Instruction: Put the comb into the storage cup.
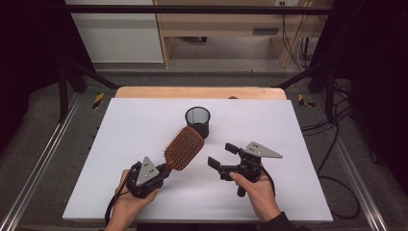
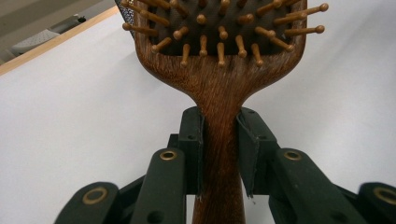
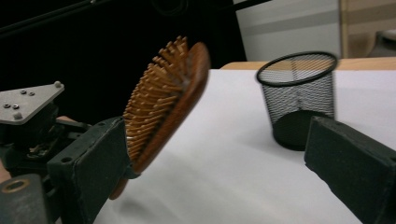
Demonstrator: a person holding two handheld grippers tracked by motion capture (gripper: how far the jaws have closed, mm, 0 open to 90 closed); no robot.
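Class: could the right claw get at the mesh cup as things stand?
Probably yes. The right claw is open and holds nothing, and bare table lies between it and the cup; the brush stays left.

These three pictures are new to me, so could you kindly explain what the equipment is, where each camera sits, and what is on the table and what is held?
There is no robot here: a person holds a hand-operated pair of tongs in each hand. The high view looks down from above the person's side of the white table; the other two pictures come from small cameras riding on each tongs, looking along their black jaws.

The left tongs are shut on the handle of a wooden hairbrush; the left gripper view shows both pads pressed against that handle. The brush is lifted, its bristled head angled toward a black mesh cup, which stands upright on the table.

The right tongs stand open and hold nothing. In their own view, the brush and the cup appear between the wide jaws, farther off.
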